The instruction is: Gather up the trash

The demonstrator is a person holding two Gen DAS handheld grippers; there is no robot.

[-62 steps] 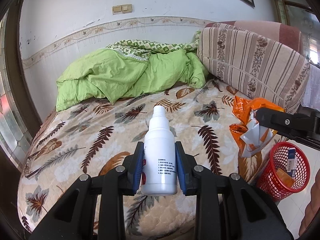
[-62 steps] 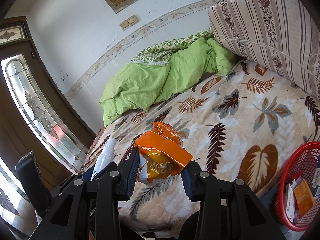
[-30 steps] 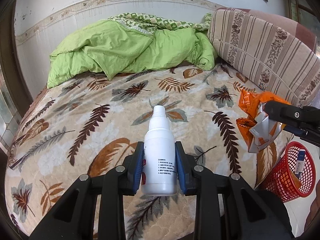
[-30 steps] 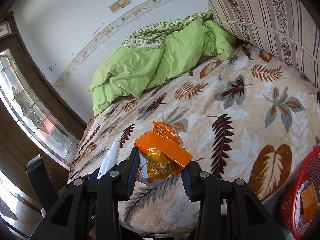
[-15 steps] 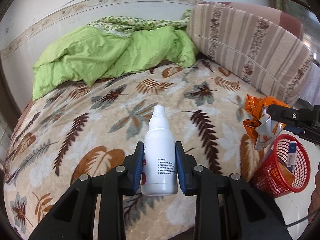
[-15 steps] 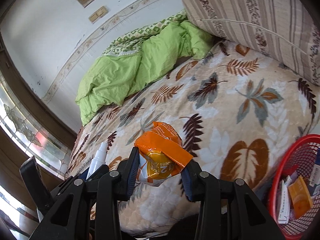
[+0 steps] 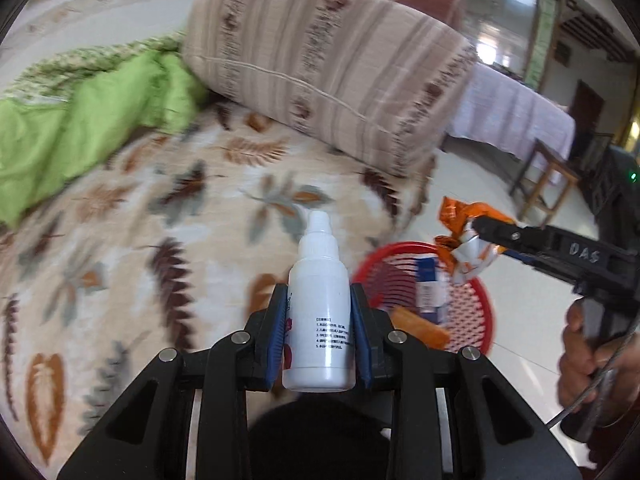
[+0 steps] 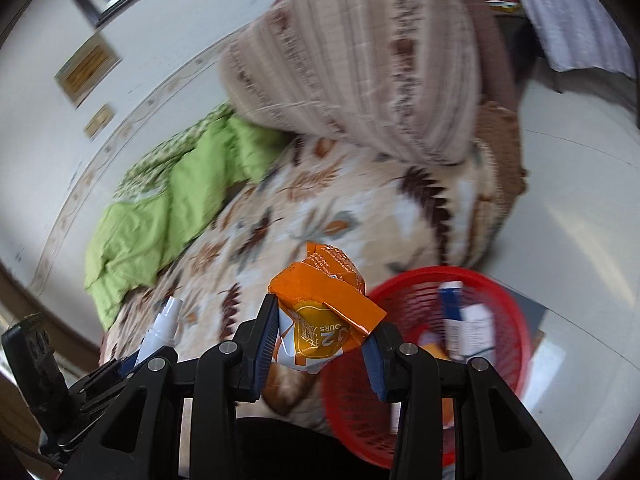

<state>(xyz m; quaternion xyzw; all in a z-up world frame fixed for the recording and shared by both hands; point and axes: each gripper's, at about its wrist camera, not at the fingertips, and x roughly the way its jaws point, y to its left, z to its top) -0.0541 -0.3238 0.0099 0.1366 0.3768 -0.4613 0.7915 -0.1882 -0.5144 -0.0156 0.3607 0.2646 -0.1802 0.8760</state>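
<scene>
1. Trash is in both grips: a white bottle (image 7: 320, 308) and an orange wrapper (image 8: 326, 312).
2. The left hand-held gripper (image 7: 319, 328) is closed on the bottle, its blue pads pressing the bottle's two sides. The bottle stands upright between them, cap pointing away, small black print on its lower body.
3. The right hand-held gripper (image 8: 320, 344) is closed on the crumpled wrapper, which bulges up and forward out of the fingers. In the left view the wrapper (image 7: 466, 244) hangs at that gripper's tip, above the rim of the basket.
4. A red mesh basket (image 7: 468, 308) sits on the pale tiled floor (image 7: 516, 372) just beside the bed's corner. It holds a blue-and-white box (image 7: 428, 284) and an orange packet (image 7: 416, 326).
5. In the right view the basket (image 8: 508, 364) lies just beyond and to the right of the wrapper.
6. The bed (image 7: 132, 232) has a leaf-print cover, with a green quilt (image 7: 80, 120) bunched at its far side and a striped cushion (image 7: 332, 64) next to it.
7. The person's right hand (image 7: 588, 356) grips the right gripper's handle at the edge of the left view.
8. Both views are blurred.
</scene>
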